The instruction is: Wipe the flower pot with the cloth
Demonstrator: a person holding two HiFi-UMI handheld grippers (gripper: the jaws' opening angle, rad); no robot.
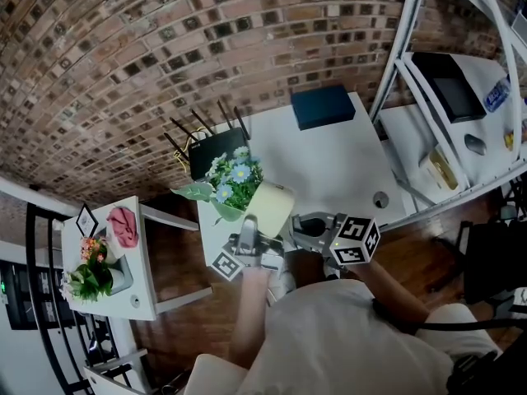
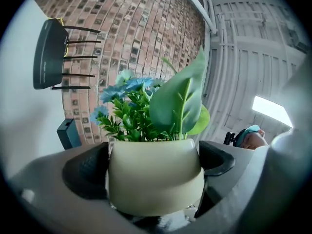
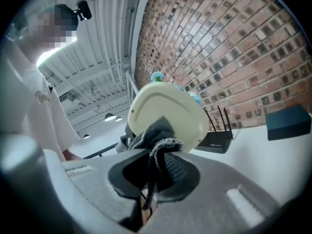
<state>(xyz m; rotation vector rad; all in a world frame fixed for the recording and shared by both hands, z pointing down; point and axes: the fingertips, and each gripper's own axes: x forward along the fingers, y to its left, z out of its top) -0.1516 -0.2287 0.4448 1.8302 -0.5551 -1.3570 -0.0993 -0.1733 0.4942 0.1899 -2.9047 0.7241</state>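
The cloth (image 3: 158,147), clenched in the right gripper (image 3: 155,174)'s fingers, meets the underside of the flower pot (image 3: 168,111) at its 12 o'clock, which the left gripper (image 2: 155,167) grasps tilted over the bench (image 1: 346,163): mid-wipe, a sweep across the base seems next.

Behind my flower pot (image 1: 268,206) the black router (image 1: 216,148) stands close. The blue box (image 1: 323,106) sits far back. Bare white table (image 1: 346,171) lies between. Shelf poles (image 1: 396,48) block my right.
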